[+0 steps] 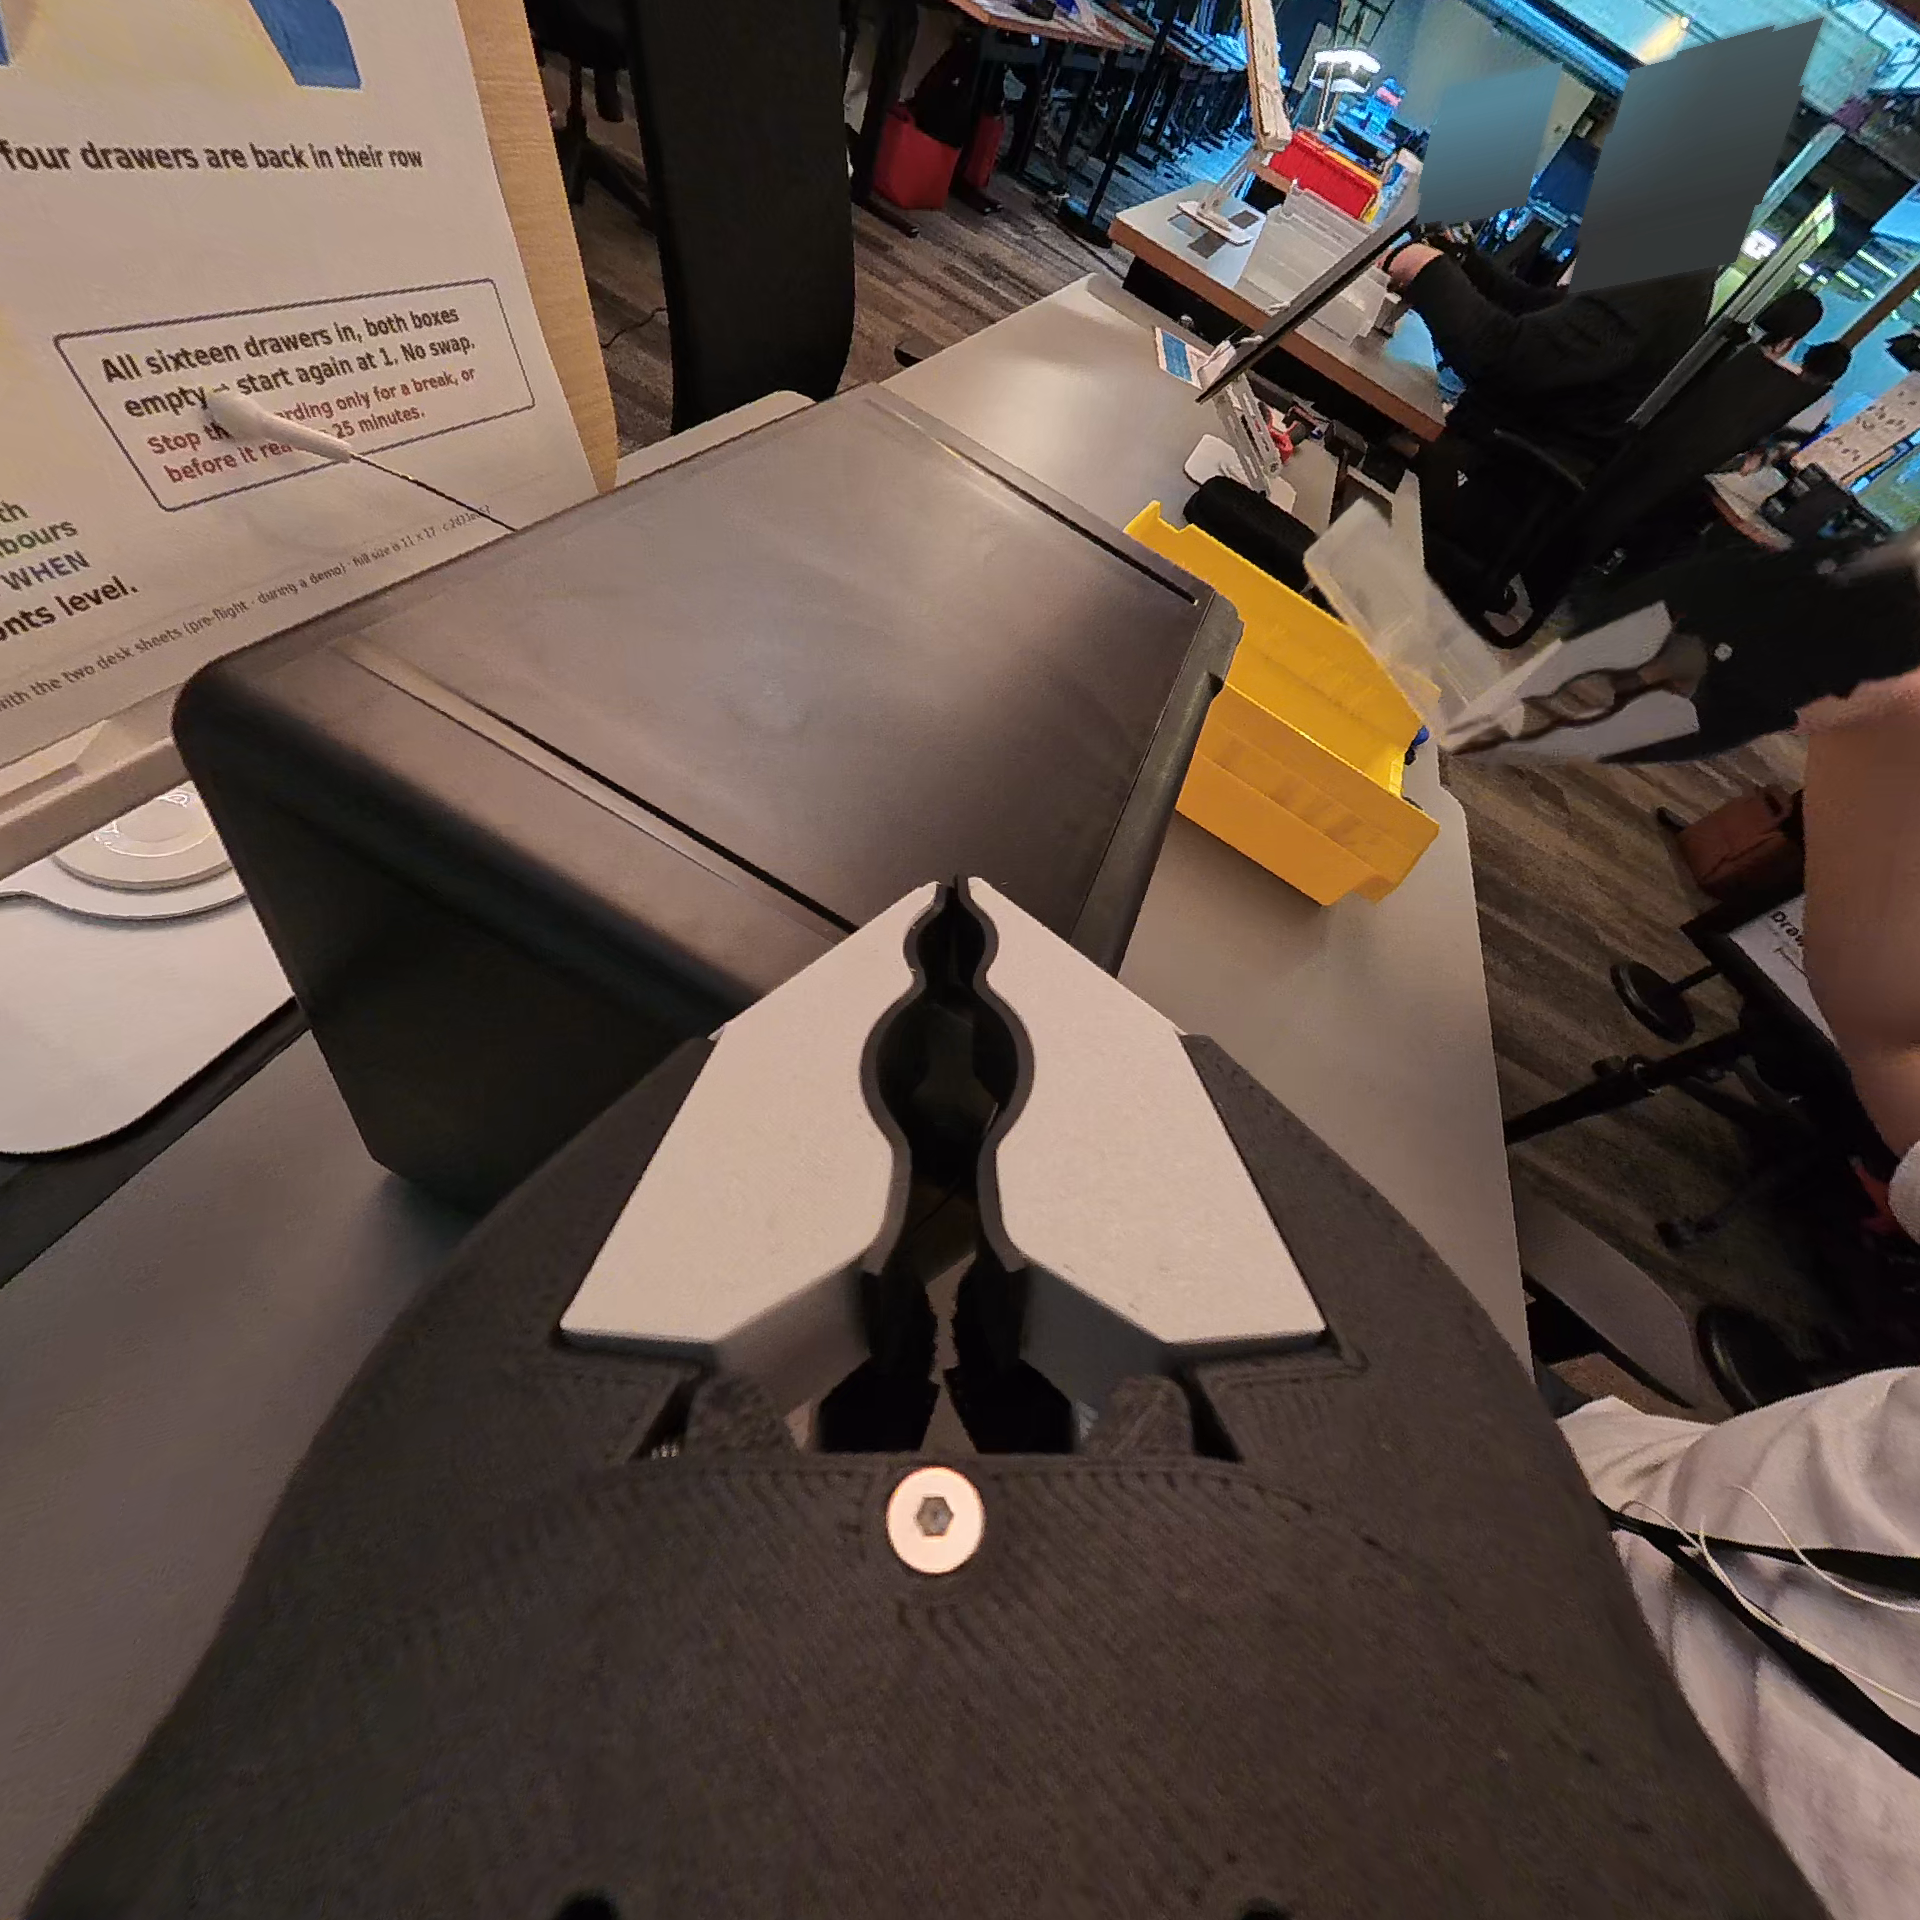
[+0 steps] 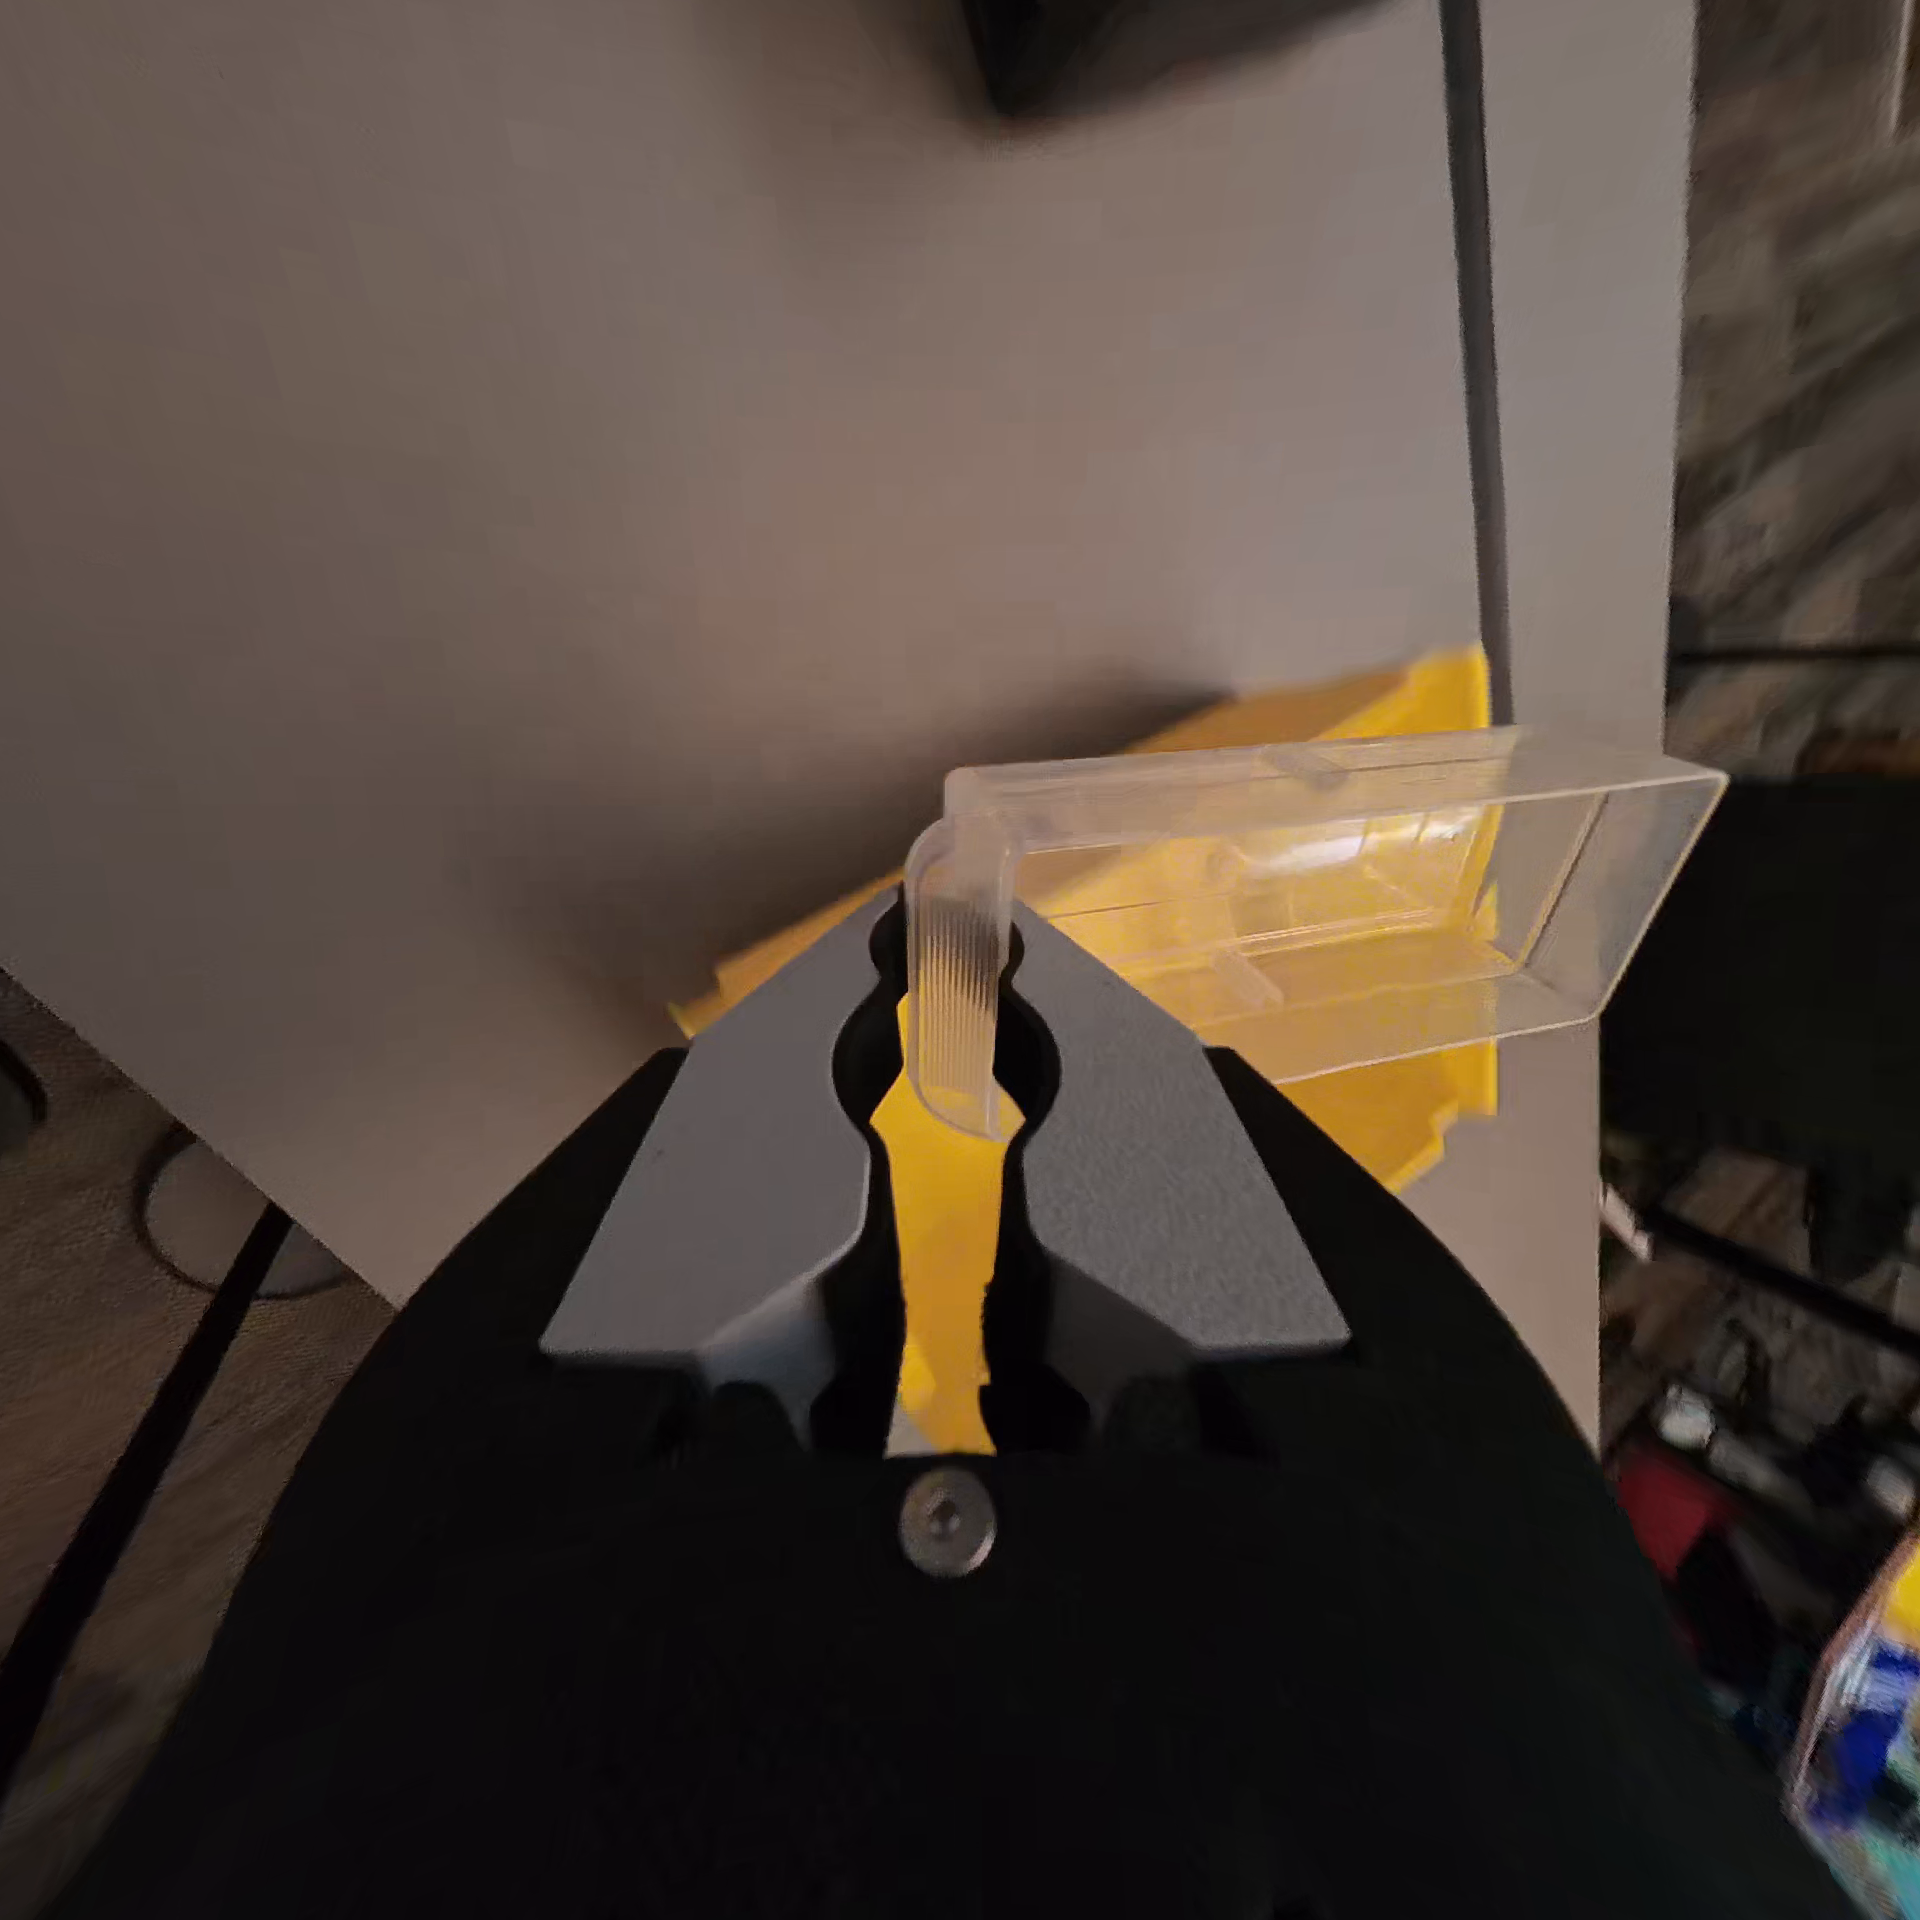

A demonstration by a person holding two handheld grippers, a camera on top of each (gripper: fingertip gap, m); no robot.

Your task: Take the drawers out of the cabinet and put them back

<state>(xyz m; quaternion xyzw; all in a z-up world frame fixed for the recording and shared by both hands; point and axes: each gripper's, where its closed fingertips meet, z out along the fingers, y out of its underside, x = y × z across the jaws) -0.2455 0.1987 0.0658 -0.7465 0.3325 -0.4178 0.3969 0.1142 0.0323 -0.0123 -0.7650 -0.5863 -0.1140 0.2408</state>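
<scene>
The black cabinet (image 1: 727, 665) stands on the grey table, seen from behind and above; its drawer side is hidden. My left gripper (image 1: 954, 891) is shut and empty, its tips at the cabinet's near top edge. My right gripper (image 2: 954, 935) is shut on the ribbed tab of a clear plastic drawer (image 2: 1299, 914), which hangs tilted in the air above the yellow bin (image 2: 1195, 935). In the left wrist view the right gripper (image 1: 1507, 717) holds that clear drawer (image 1: 1392, 603) to the right of the cabinet, above the yellow bin (image 1: 1299, 748).
A printed instruction sheet (image 1: 208, 364) stands behind the cabinet at left. The grey table (image 1: 1299, 1039) ends close on the right, with floor and chair bases beyond. A person's arm (image 1: 1870, 883) is at the right edge. Other desks and seated people are farther back. Left tips to right tips: about 40 cm.
</scene>
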